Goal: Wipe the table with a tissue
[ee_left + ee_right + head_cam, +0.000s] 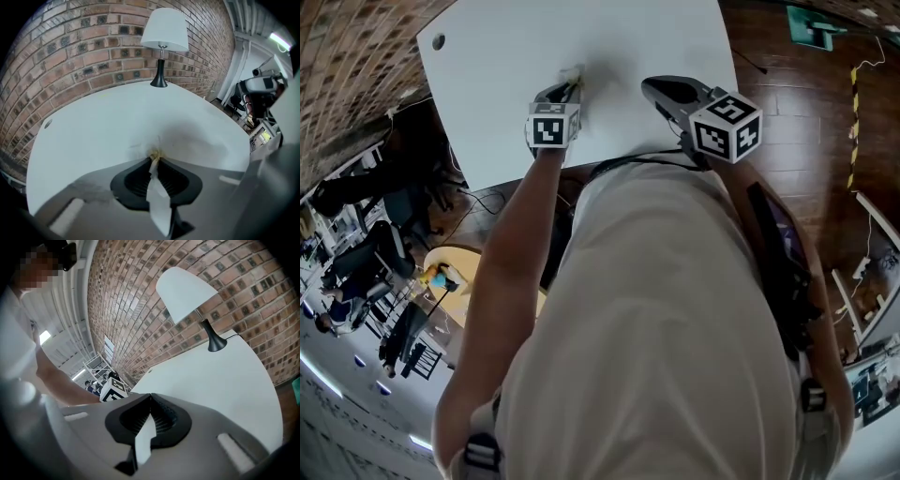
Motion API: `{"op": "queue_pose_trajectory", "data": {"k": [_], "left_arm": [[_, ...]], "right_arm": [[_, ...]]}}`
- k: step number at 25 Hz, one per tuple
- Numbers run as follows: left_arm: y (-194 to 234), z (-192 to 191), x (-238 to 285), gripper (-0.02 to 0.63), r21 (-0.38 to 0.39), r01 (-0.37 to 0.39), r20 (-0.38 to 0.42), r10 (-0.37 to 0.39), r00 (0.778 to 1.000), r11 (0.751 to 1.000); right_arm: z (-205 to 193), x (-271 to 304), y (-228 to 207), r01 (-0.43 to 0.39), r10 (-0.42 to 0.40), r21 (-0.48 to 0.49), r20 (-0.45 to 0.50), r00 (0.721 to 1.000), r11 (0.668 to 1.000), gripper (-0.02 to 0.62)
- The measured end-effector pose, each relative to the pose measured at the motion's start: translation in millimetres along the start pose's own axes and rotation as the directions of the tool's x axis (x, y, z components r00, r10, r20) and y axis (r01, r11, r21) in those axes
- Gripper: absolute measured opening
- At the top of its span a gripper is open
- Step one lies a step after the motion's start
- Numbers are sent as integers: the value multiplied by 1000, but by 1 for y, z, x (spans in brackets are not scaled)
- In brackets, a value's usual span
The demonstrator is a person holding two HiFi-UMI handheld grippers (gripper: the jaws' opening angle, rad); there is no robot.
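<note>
Before a brick wall point(70, 51) we see the white worktop point(609, 37), with a lamp point(164, 33) at its far edge. Our right gripper point(654, 87) hangs closed and empty at the right. Our left gripper point(153, 157) pinches the tissue point(158, 206) against the worktop's near middle.

The table point(628, 37) is plain white. The tissue point(158, 201) is white, stained yellow-brown at its tip. The left gripper point(153, 158) and the right gripper point(151, 396) are grey with black ribbed pads point(136, 180), and each of the 2 bears a white cube point(551, 127) printed with black squares. The lamp point(164, 33) at the table's far edge has a white shade on a black stem and foot. The brick wall point(84, 51) is red-brown with pale mortar lines. The floor point(806, 112) is dark brown wood. The person's shirt point(675, 328) is cream.
</note>
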State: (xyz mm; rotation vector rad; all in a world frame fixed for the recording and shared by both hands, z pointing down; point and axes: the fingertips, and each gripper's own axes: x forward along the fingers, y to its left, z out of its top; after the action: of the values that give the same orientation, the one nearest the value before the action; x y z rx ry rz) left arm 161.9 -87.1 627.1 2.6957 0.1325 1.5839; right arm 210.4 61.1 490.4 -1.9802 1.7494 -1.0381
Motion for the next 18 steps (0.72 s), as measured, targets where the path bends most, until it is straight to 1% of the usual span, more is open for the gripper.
{"op": "queue_pose_trajectory", "data": {"k": [5, 8, 12, 15, 16, 18], "left_arm": [[-13, 1, -3, 53, -73, -11, 28, 13, 1000, 997], [-16, 3, 1, 54, -95, -12, 59, 18, 998, 995], [-26, 16, 8, 54, -121, 33, 96, -22, 995, 992], [-31, 37, 16, 54, -98, 42, 95, -32, 995, 994], [-33, 45, 18, 54, -72, 44, 92, -37, 995, 996], [-41, 54, 22, 54, 8, 58, 72, -58, 996, 998]], "right_arm": [[1, 1, 0, 15, -15, 5, 5, 1000, 1000, 9], [3, -1, -5, 21, -21, 11, 9, 1000, 1000, 9], [2, -5, -9, 32, -32, 21, 8, 999, 999, 8], [2, -6, -10, 36, -36, 24, 7, 999, 999, 8], [2, -7, -11, 38, -38, 26, 9, 999, 999, 9], [3, -10, -13, 46, -46, 29, 13, 999, 999, 9]]}}
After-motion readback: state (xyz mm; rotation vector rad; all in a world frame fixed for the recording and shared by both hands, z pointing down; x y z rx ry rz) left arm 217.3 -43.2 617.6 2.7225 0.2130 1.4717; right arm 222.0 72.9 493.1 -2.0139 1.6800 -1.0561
